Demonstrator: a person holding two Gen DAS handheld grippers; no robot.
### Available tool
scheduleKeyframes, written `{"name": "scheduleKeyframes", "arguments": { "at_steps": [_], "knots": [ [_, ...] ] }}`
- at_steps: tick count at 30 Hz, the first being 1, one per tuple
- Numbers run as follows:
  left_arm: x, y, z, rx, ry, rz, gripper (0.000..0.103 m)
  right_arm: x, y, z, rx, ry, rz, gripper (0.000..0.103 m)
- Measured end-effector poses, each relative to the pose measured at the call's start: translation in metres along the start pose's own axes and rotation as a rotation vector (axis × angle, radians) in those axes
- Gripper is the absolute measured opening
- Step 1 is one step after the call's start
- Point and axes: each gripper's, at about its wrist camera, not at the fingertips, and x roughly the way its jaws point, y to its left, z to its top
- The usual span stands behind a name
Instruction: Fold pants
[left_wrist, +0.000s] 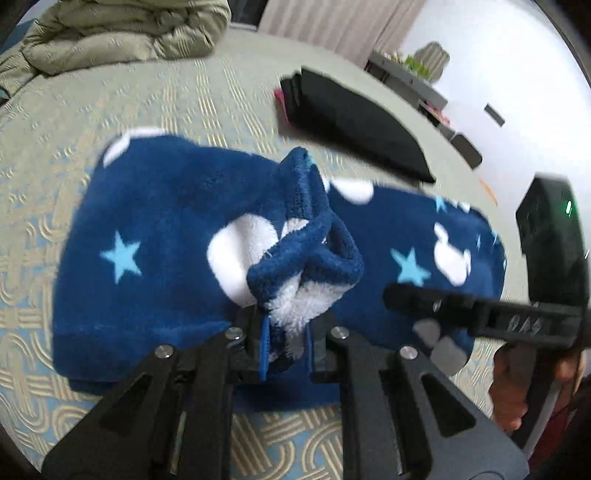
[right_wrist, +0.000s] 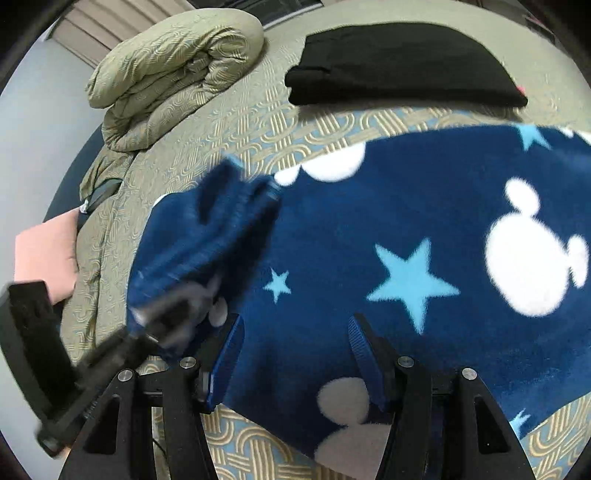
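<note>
Dark blue fleece pants (left_wrist: 155, 206) with light blue stars and white mouse-head shapes lie spread across the bed. My left gripper (left_wrist: 284, 332) is shut on a bunched-up fold of the pants, whose white inner side shows between the fingers. In the right wrist view this same gripper (right_wrist: 184, 302) is a blur at the left, lifting a flap of the pants (right_wrist: 369, 229) off the bed. My right gripper (right_wrist: 295, 347) stands open low over the pants, its blue pads (right_wrist: 229, 350) well apart and pressing on nothing. A hand (left_wrist: 513, 391) holds it at the right of the left wrist view.
A folded black garment (right_wrist: 402, 62) lies on the patterned bedspread (right_wrist: 258, 122) beyond the pants. A rolled beige quilt (right_wrist: 177, 74) sits at the bed's far corner, with a pink pillow (right_wrist: 48, 254) by the edge. A grey shelf (left_wrist: 406, 74) stands against the white wall.
</note>
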Motion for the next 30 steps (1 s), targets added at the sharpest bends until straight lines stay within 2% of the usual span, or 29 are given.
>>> {"name": "scheduleKeyframes", "arguments": {
  "at_steps": [3, 6, 7, 12, 17, 20, 23, 30],
  "knots": [
    [-0.002, -0.002, -0.005, 0.018, -0.006, 0.01, 0.021, 0.004, -0.002, 0.004, 0.024, 0.022, 0.046, 0.06],
    [-0.01, -0.007, -0.007, 0.025, -0.013, -0.037, 0.047, 0.011, 0.004, 0.01, 0.047, 0.046, 0.094, 0.061],
    [-0.014, -0.008, -0.009, 0.029, -0.019, -0.053, 0.053, 0.013, 0.005, 0.011, 0.055, 0.053, 0.104, 0.064],
    [-0.037, -0.005, -0.022, 0.077, -0.043, -0.034, 0.055, 0.029, 0.011, 0.023, 0.124, 0.11, 0.168, 0.07],
    [-0.065, 0.03, -0.037, 0.017, -0.087, 0.028, 0.056, 0.041, 0.018, 0.026, 0.144, 0.154, 0.209, 0.071],
    [-0.079, 0.064, -0.046, -0.04, -0.11, 0.107, 0.06, 0.044, 0.026, 0.029, 0.123, 0.158, 0.185, 0.074],
    [-0.082, 0.087, -0.054, -0.083, -0.096, 0.155, 0.06, 0.053, 0.033, 0.031, 0.129, 0.195, 0.149, 0.075],
    [-0.071, 0.103, -0.061, -0.08, -0.061, 0.164, 0.06, 0.044, 0.031, 0.02, 0.13, 0.217, 0.158, 0.076]
  ]
}}
